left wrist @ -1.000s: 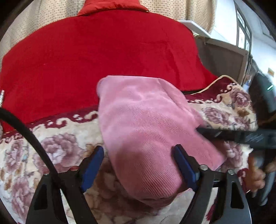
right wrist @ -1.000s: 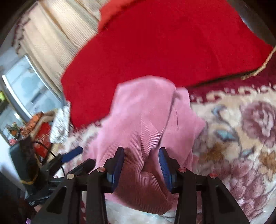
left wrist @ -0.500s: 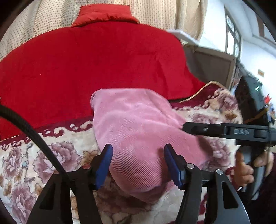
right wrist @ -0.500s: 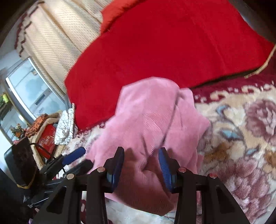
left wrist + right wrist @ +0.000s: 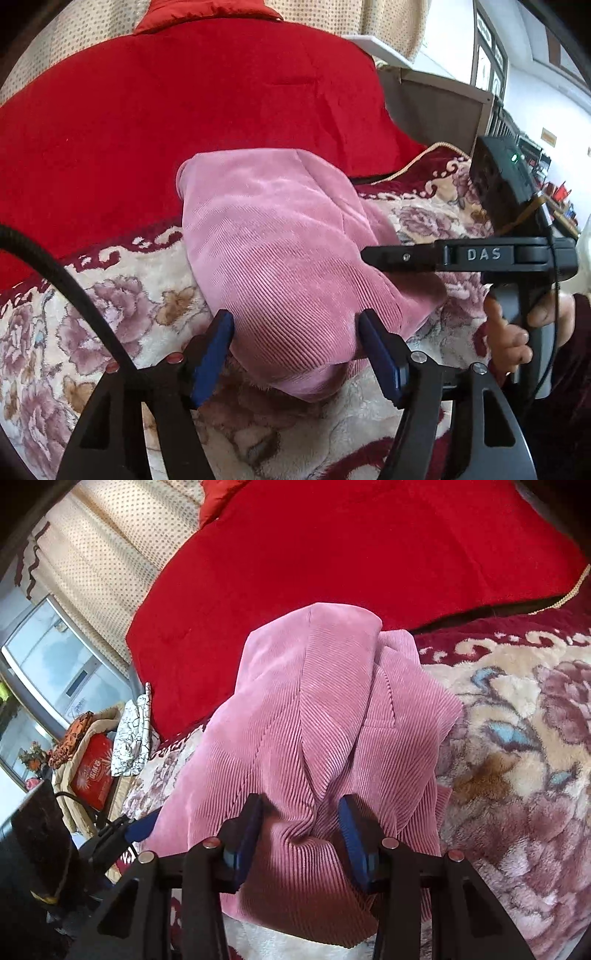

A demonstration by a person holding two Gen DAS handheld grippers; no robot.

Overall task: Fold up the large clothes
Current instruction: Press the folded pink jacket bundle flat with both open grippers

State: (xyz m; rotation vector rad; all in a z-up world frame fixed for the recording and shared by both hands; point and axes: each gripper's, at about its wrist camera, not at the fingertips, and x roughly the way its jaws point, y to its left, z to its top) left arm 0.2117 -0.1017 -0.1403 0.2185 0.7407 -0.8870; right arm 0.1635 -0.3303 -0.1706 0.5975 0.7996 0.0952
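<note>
- Pink garment [image 5: 288, 266] folded, lying on floral blanket [image 5: 122, 306], near red cover [image 5: 184, 110].
- L claw [image 5: 295, 350] opening, garment edge between pads, not pinched.
- R claw [image 5: 301, 827] clamped on garment fold.

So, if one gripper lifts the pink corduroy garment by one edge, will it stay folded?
Probably not. The pink corduroy garment looks soft and sags in rounded folds, so free layers would likely droop open. Its ribbed surface should grip well, not slip.
</note>
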